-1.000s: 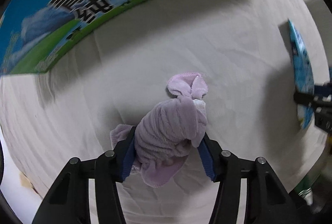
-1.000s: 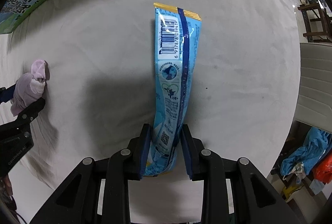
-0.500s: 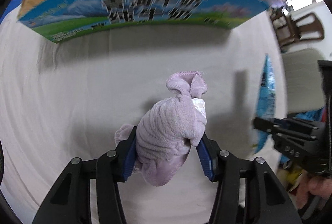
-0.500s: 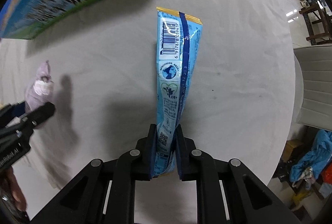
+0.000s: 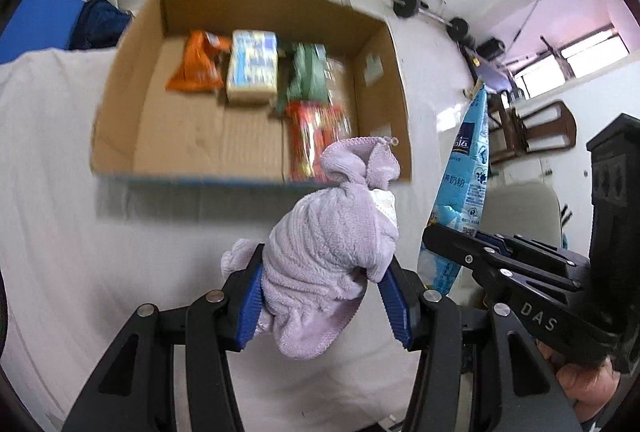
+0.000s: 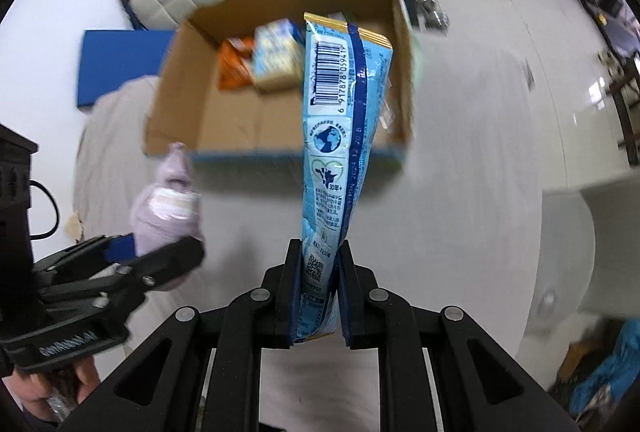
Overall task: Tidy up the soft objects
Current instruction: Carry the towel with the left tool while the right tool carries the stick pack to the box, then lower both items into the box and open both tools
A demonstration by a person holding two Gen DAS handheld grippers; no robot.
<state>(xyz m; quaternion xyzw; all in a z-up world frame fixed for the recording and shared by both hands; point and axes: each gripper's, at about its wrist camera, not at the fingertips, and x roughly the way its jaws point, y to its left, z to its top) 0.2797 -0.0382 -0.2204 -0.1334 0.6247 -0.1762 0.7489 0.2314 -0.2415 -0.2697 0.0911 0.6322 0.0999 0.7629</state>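
**Carrying two soft things toward the box, with room to fumble**

Gripping a lilac cloth bundle (image 5: 332, 256), the left gripper (image 5: 324, 296) has its pads pressed into the sides. The right gripper (image 6: 318, 296) is pinched nearly shut on the bottom edge of a tall blue pouch (image 6: 340, 136). Both hang above the white sheet (image 5: 100, 272), short of the cardboard box (image 5: 120, 104). Held so low, the pouch may flop or slip, or catch the near wall.

My blue pads (image 5: 394, 306) pinch a fuzzy ribbed lilac cloth (image 5: 328, 252); the glossy plastic pouch (image 6: 340, 136) shines; the cardboard box (image 5: 128, 80) looks matt.
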